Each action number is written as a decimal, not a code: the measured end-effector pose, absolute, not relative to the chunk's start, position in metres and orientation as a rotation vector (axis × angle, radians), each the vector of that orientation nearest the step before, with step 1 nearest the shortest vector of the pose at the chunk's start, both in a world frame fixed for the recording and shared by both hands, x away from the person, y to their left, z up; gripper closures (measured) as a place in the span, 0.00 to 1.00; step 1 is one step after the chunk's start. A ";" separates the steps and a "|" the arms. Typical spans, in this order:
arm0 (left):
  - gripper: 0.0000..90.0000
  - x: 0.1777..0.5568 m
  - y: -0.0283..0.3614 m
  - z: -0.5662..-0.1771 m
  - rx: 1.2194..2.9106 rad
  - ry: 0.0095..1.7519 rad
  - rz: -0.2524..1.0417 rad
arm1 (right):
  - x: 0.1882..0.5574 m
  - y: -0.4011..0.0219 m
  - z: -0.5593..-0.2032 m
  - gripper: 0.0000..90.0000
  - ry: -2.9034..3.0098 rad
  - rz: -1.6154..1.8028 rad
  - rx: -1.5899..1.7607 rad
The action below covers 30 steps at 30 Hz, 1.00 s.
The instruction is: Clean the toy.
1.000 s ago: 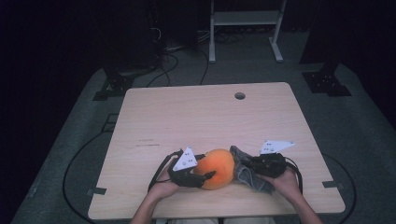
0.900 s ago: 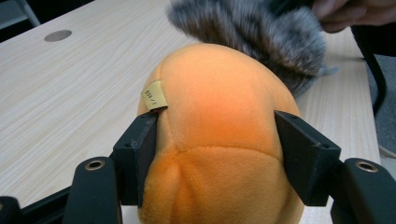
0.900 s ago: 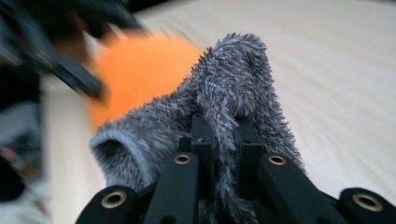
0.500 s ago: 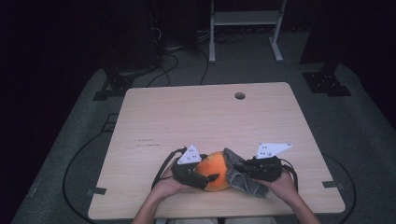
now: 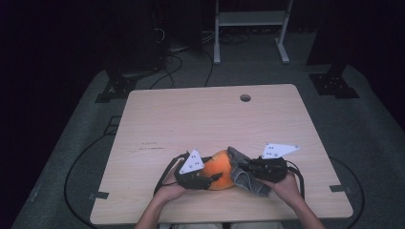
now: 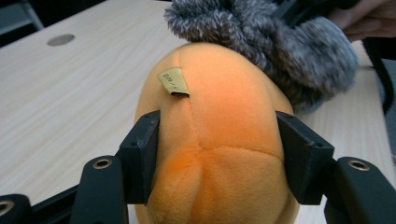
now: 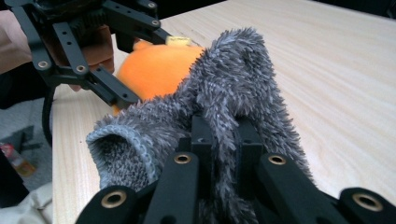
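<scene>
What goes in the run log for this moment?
left gripper: jaws just closed onto orange plush toy | right gripper: shut on grey fuzzy sock | sock against toy | table near edge

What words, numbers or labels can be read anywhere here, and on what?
Small yellow tag sewn on the orange plush toy: dark print, too blurred to read.
Faint dark marks on the wooden table: too small to read.
No other text shows.

orange plush [image 5: 218, 168], fuzzy grey sock [image 5: 242, 172] touching
</scene>
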<state>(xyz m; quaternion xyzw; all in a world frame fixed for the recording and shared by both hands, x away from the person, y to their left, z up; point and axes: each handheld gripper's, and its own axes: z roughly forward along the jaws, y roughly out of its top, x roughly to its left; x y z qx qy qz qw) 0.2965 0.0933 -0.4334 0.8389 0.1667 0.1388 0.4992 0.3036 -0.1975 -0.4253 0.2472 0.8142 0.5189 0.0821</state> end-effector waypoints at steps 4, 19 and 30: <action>0.29 0.296 0.096 -0.431 2.005 0.433 0.270 | 0.302 -0.197 -0.427 0.91 2.438 1.537 0.736; 0.39 0.288 0.098 -0.432 2.056 0.375 0.310 | 0.302 -0.209 -0.428 0.91 2.429 1.498 0.742; 0.39 0.283 0.098 -0.434 2.073 0.311 0.302 | 0.311 -0.212 -0.434 0.91 2.458 1.481 0.811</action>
